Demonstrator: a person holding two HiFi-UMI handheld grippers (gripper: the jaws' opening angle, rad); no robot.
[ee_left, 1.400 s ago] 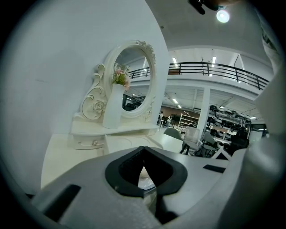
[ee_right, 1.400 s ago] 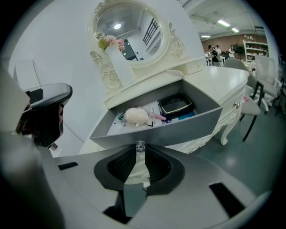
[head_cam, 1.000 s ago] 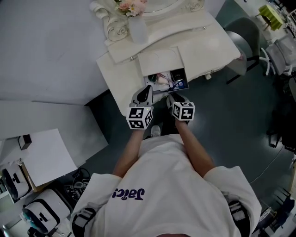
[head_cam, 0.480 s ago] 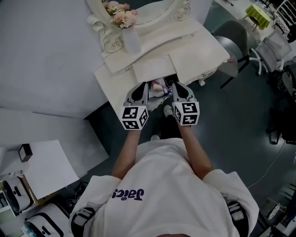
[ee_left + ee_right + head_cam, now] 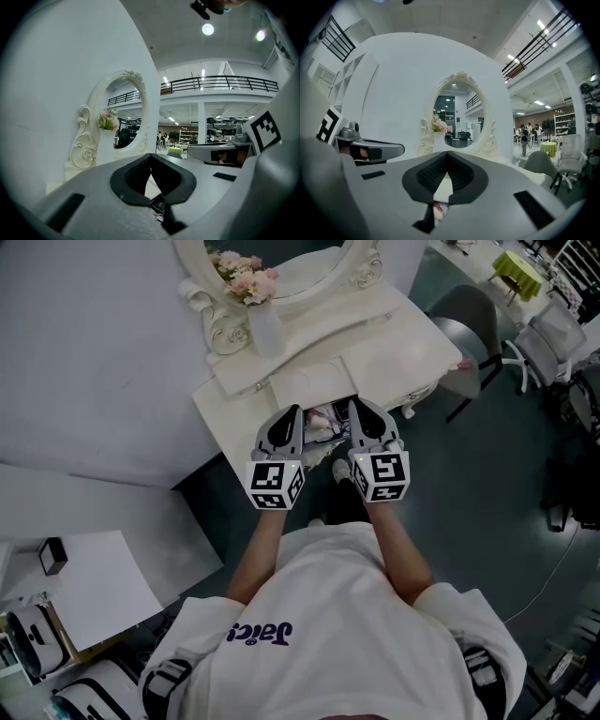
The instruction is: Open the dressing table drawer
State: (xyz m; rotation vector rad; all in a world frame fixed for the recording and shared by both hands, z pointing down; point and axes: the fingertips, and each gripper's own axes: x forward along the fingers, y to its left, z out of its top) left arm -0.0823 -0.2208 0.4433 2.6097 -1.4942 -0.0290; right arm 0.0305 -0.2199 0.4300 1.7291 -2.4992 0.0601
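Note:
The white dressing table [image 5: 234,404] stands at the top centre under its oval mirror [image 5: 281,263]. Its drawer [image 5: 323,420] is pulled out, with small items showing inside. Both grippers hover above the drawer front, side by side and pointing level at the mirror. My left gripper [image 5: 292,413] is shut with nothing between its jaws. My right gripper [image 5: 356,407] has its jaws closed together, also empty. In the left gripper view the closed left gripper [image 5: 151,157] frames a sliver of the drawer contents [image 5: 158,205]. The right gripper [image 5: 447,154] faces the mirror [image 5: 457,115].
A vase of pink flowers [image 5: 262,320] stands on the tabletop by the mirror. A grey chair [image 5: 473,329] sits to the right of the table, and a white wall panel [image 5: 84,352] to its left. Boards and equipment [image 5: 84,582] lie at the lower left.
Both grippers have risen from in front of the open drawer to above it and levelled out. The right one came up farther.

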